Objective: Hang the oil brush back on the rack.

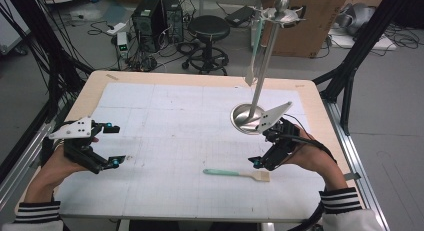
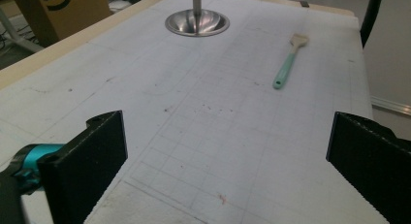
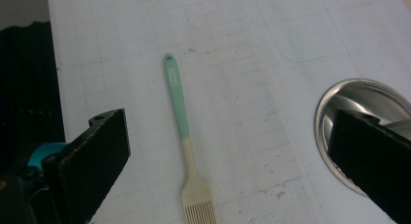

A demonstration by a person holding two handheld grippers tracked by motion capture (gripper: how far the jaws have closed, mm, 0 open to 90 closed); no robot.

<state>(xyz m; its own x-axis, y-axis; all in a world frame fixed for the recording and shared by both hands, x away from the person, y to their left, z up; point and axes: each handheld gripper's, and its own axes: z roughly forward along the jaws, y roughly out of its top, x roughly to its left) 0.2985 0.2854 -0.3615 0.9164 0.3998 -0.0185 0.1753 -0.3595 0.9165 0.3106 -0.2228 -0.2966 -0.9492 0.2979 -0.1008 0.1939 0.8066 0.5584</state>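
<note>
The brush [image 1: 236, 174] lies flat on the white gridded mat [image 1: 165, 141] in the lower right of the high view, its long axis running almost left to right: the mint-green handle with a hanging hole points left, the cream head with short comb-like bristles points right. Smooth and slim, it looks like silicone, and widens into a flat, squared head. In the right gripper view it sits low between the jaws, bristles toward the bottom edge. The right gripper [image 1: 264, 152] hovers just above and right of the head, jaws spread wide and holding nothing. Beyond it, at right centre, stands a polished metal stand [image 1: 262, 66] with a round dished base, a slim pole and a ball top. At the left edge the left gripper [image 1: 114, 144] hangs well apart, jaws wide and empty.
</note>
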